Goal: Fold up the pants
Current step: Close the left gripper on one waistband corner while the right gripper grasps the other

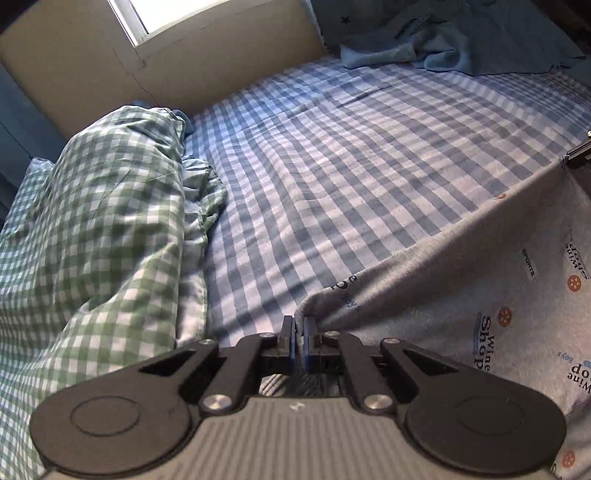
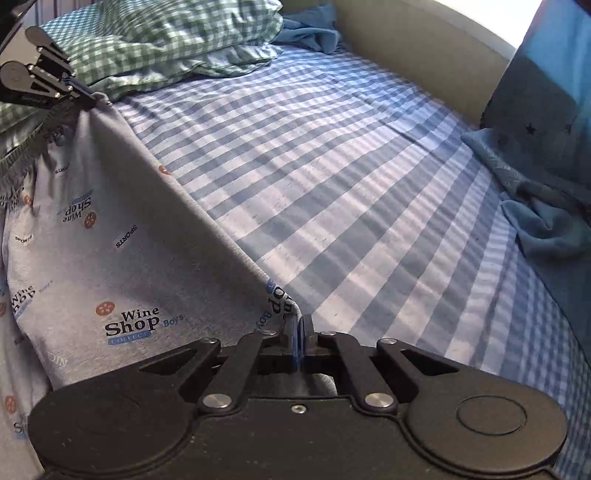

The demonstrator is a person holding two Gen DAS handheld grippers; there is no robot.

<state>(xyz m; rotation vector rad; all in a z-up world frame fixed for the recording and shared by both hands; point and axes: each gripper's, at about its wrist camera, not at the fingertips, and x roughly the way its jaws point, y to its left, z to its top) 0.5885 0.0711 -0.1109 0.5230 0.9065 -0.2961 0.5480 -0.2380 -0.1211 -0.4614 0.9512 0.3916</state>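
On a blue checked bed (image 1: 351, 166) beneath a window (image 1: 177, 14), left gripper (image 1: 299, 325) and right gripper (image 2: 298, 328) pinch grey printed pants (image 2: 110, 258); only the right view shows the waistband (image 2: 14, 162).

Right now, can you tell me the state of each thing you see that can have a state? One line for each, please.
left gripper: shut on the pants' edge.
right gripper: shut on the pants' edge.
pants: gray, printed, held up by both grippers, edge pulled taut between them, not yet folded.
green checked bedding: bunched up at the bed's side.
blue cloth: crumpled at the far end.
blue checked sheet: spread flat, slightly wrinkled.
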